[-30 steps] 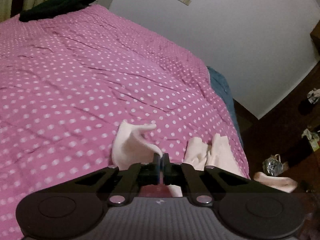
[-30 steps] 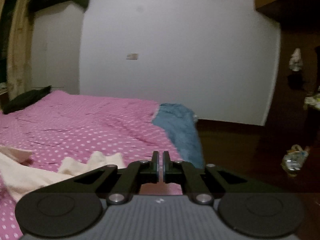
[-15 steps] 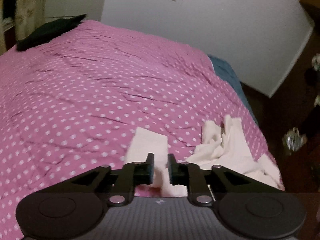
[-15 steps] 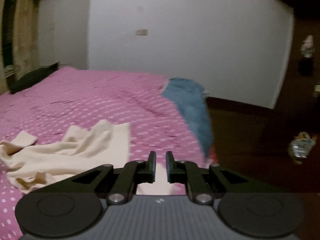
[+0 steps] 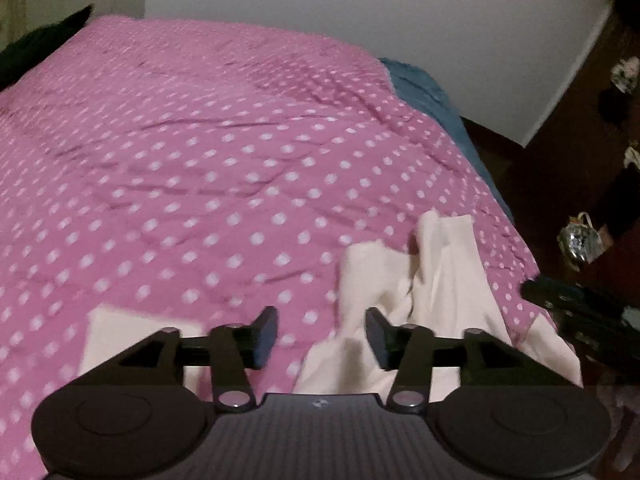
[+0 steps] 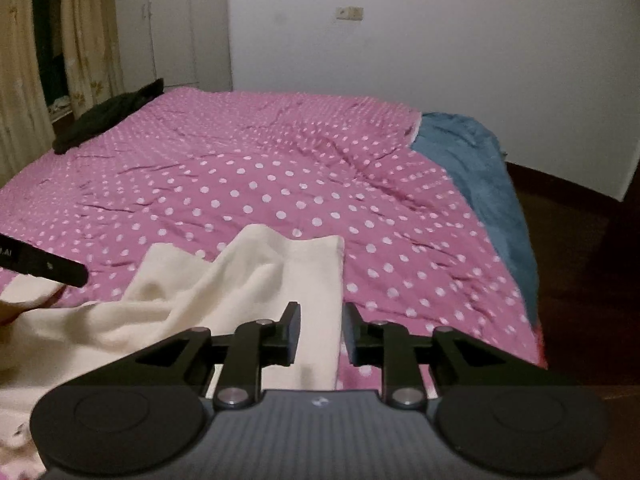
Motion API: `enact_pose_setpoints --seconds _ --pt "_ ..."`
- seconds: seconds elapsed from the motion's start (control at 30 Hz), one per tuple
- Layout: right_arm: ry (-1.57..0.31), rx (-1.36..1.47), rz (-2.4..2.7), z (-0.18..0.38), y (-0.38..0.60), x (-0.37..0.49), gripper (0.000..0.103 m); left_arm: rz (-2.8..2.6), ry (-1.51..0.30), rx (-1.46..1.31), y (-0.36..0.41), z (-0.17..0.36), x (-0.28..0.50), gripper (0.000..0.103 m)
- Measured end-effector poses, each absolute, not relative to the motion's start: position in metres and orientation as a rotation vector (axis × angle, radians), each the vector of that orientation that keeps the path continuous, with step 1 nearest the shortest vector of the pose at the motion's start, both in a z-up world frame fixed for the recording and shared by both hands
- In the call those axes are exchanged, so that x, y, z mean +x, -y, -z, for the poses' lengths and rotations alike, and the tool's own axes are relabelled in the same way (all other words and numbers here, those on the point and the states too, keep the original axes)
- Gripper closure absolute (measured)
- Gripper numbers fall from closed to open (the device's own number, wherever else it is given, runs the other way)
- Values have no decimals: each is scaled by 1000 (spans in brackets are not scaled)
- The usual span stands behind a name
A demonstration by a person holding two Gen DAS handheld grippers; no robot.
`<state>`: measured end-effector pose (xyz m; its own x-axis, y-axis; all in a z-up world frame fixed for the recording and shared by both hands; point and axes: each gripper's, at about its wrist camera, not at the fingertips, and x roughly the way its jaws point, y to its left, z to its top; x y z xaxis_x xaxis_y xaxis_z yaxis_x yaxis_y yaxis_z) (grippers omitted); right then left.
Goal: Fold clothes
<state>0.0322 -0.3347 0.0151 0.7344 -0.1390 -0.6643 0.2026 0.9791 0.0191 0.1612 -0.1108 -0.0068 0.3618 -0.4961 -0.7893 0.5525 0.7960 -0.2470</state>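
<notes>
A blue blanket and dark cloth sit at the bed's far edges; the rumpled cream garment, perhaps trousers, lies near both grippers, fingers apart, empty

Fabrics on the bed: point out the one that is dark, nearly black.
The black garment bunched at the far left corner of the bed. The cream garment lies near the grippers, and the blue blanket drapes over the right edge.

Dim, even indoor light with no glare or hard shadows; left wrist view smeared by motion blur across the pink bedspread, right wrist view sharper, both bowed and vignetted at the corners.
</notes>
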Motion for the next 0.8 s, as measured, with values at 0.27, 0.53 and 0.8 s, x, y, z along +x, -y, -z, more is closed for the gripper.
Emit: enact_pose_setpoints --seconds 0.27,0.53,0.8 --pt "-762 112 196 9 328 62 74 681 -943 170 154 27 165 46" --pt "-786 119 208 22 316 83 75 703 -945 152 155 31 168 100" --pt "-739 87 213 6 302 84 99 644 -851 36 111 -12 196 103"
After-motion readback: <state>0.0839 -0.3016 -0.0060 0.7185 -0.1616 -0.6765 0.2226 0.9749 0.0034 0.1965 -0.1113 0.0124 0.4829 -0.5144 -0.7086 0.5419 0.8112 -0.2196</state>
